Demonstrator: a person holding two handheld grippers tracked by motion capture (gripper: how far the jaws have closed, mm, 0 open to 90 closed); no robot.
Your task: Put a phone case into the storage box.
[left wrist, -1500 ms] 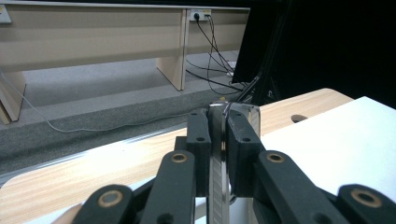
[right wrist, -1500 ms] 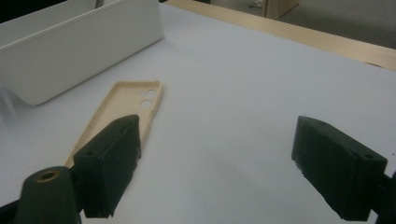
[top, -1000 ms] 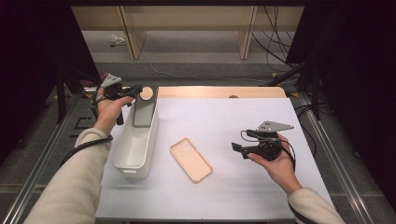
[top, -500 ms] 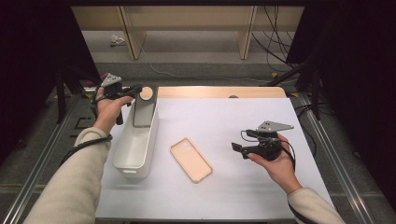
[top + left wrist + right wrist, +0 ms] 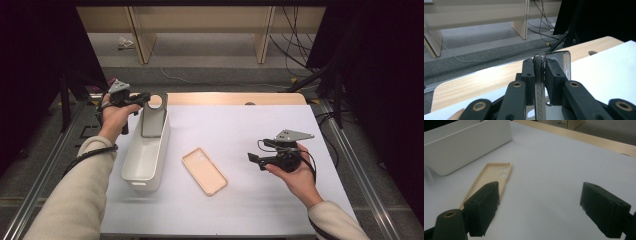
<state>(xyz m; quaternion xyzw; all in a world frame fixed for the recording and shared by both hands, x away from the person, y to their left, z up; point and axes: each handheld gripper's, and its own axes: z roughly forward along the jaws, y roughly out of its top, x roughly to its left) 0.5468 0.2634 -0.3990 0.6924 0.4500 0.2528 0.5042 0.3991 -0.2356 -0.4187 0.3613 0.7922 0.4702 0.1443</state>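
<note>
Our left claw (image 5: 146, 98) grips the phone (image 5: 152, 120) by its top edge, standing it in the white bin's (image 5: 137, 172) twelve-o'clock end, jaws just easing apart. Release remains; the phone case (image 5: 204, 171) lies on the worktop (image 5: 260, 130) at our open right claw's (image 5: 253, 159) nine o'clock, seemingly next.

The left gripper (image 5: 141, 98) is held at the end of an outstretched forearm in a light sleeve, its jaws pointing level and standing close together on a thin upright edge; they have just been easing apart a little. The right gripper (image 5: 255, 159) rests in an upturned right hand (image 5: 295, 172), its jaws spread wide with nothing between them, pointing toward the left gripper's side.
</note>
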